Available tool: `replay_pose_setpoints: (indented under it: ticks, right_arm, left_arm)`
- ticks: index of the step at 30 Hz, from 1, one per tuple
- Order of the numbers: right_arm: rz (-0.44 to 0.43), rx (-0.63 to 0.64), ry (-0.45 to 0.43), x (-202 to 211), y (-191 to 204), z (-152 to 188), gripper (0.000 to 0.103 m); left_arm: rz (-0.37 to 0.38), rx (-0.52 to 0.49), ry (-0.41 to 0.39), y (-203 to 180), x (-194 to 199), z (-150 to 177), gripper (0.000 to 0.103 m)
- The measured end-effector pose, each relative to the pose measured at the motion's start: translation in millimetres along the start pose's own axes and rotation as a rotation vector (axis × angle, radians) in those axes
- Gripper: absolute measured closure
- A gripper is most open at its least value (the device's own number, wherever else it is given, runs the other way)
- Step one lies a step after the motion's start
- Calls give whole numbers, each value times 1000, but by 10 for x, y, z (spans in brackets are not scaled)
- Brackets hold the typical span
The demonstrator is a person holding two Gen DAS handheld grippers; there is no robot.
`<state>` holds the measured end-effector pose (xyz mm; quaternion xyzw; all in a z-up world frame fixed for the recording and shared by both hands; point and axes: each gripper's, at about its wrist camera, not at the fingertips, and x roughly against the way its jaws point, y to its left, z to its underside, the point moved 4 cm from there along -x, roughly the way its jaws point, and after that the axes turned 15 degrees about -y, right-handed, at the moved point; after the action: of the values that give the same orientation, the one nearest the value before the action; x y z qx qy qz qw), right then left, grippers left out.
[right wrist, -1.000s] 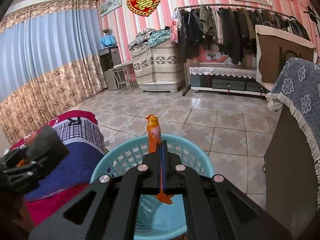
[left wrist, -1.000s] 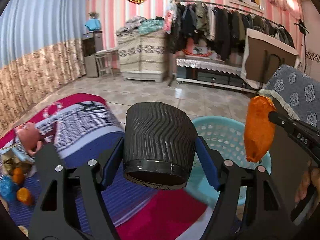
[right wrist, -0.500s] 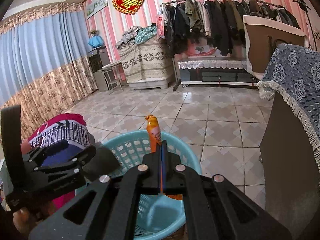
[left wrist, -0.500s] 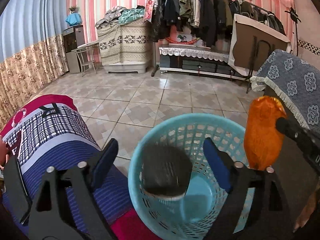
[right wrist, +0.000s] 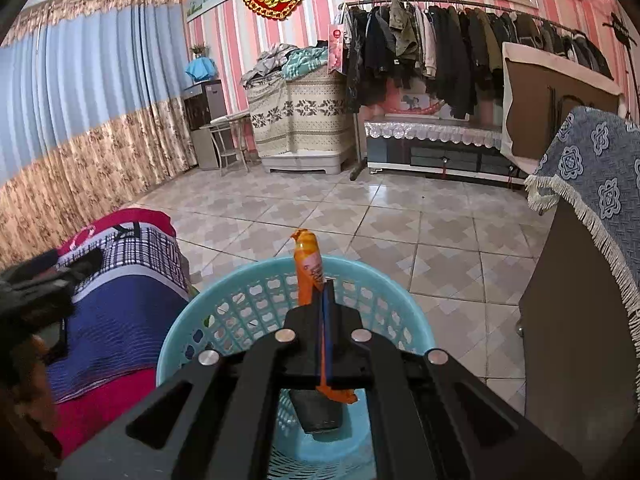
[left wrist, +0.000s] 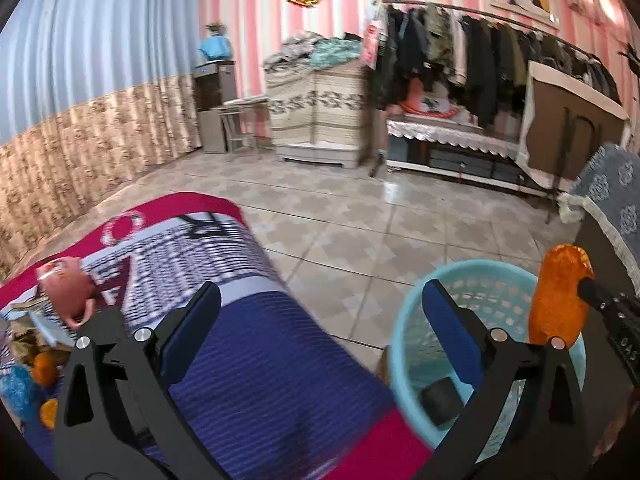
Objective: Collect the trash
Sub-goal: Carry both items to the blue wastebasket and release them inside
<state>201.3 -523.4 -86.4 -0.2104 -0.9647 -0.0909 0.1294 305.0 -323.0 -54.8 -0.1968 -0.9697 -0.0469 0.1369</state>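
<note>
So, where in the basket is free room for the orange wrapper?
The blue basket holds only the black cup near the middle of its floor. The floor around the cup is bare. The blanket's far-left end is crowded with scraps.

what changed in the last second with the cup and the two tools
The left tool has just opened and let go of the black cup, which dropped into the blue basket; nothing is between its fingers now. The right tool stayed shut on the orange wrapper over the basket.
</note>
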Motion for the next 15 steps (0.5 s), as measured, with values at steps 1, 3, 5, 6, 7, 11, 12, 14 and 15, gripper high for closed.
replay_pose_setpoints:
  ticks: [1, 3, 5, 6, 7, 11, 12, 14, 15]
  right_arm:
    - [3, 12, 9, -20, 42, 18, 102]
    - [15, 29, 20, -44, 71, 29, 101]
    - [22, 40, 44, -79, 99, 64, 101]
    - [23, 39, 58, -92, 107, 81, 101]
    - [22, 38, 64, -109, 97, 68, 101]
    - [19, 28, 69, -78, 124, 61, 76]
    - [17, 26, 66, -66, 134, 59, 57]
    - [33, 40, 27, -4, 163, 27, 29]
    - [37, 54, 15, 18, 184, -4, 29]
  left_arm:
    - [-11, 4, -3, 64, 38, -7, 6]
    - [-36, 10, -11, 200, 135, -34, 6]
    - [-57, 18, -21, 321, 244, -54, 6]
    - [-67, 24, -23, 385, 302, -66, 6]
    - [-75, 30, -25, 449, 363, -78, 6]
    - [-109, 42, -37, 671, 596, -95, 6]
    - [-117, 48, -39, 735, 651, -95, 6]
    - [-133, 70, -40, 878, 766, -106, 6]
    - [-140, 79, -40, 940, 823, -105, 6]
